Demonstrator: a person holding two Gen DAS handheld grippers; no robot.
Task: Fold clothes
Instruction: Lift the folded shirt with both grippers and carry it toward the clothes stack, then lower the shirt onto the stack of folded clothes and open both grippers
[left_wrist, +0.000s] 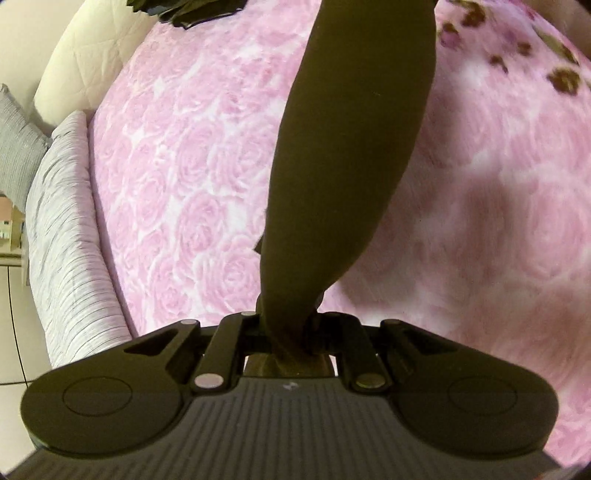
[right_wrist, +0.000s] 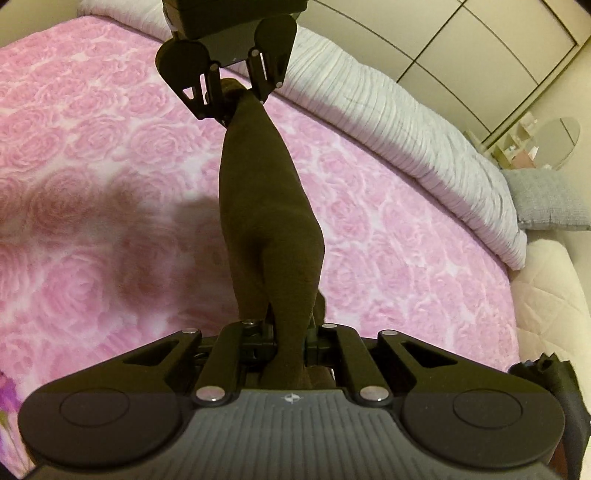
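Note:
A dark brown garment (left_wrist: 351, 147) hangs stretched between both grippers above the pink rose-patterned bedspread (left_wrist: 177, 177). My left gripper (left_wrist: 291, 332) is shut on one end of it, the cloth bunched between its jaws. In the right wrist view the same garment (right_wrist: 266, 221) runs as a narrow band from my right gripper (right_wrist: 291, 343), shut on its near end, up to the left gripper (right_wrist: 236, 99) at the top. The garment's shadow falls on the bedspread (right_wrist: 92, 166) to the left.
A grey-white striped duvet (right_wrist: 406, 129) lies along the bed's edge, with a grey pillow (right_wrist: 550, 199) and a cream quilted mattress side (right_wrist: 554, 306) beyond. Dark folded clothes (left_wrist: 192, 11) sit at the far edge of the bed. Wardrobe doors (right_wrist: 461, 40) stand behind.

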